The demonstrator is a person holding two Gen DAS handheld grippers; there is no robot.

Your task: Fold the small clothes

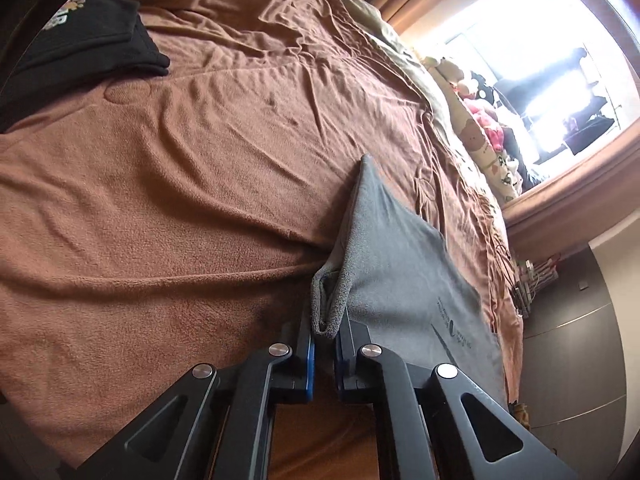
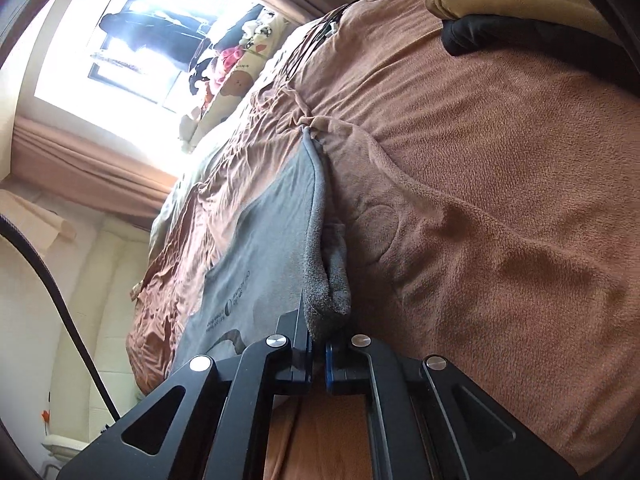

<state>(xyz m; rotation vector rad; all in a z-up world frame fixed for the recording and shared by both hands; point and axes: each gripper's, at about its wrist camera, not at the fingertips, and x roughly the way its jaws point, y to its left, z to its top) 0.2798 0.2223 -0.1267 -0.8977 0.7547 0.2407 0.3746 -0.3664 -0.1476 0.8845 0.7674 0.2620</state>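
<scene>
1. Black linkages fill the bottom of both wrist views; the left gripper (image 1: 325,334) is clenched on a bunched corner of the grey cloth (image 1: 396,264), its blue pads pressed onto the folded hem.
2. Likewise the right gripper (image 2: 319,340) is clamped on another bunched corner of the cloth (image 2: 272,240), with a thick roll of hem standing up just ahead of its tips.
3. Stretched between the two grips, the cloth hangs partly lifted, its far end touching the blanket (image 1: 160,200); dark print shows near one edge.
4. It looks like soft, light fleece: limp, not slippery, nothing fragile. I judge it will sag and drape wherever it is unsupported, so corners or the hem are the best holds, as taken now.
5. A doubled hem in the jaws could slip out a layer, leaving the fold uneven.
6. Brown and rumpled, the blanket covers a bed; its soft creases may drag at the cloth.
7. A folded black garment (image 1: 92,36) lies well apart, near the far edge.
8. Beyond are plush toys (image 1: 480,116), brown curtains (image 2: 80,160) and a bright window (image 2: 132,40).
</scene>
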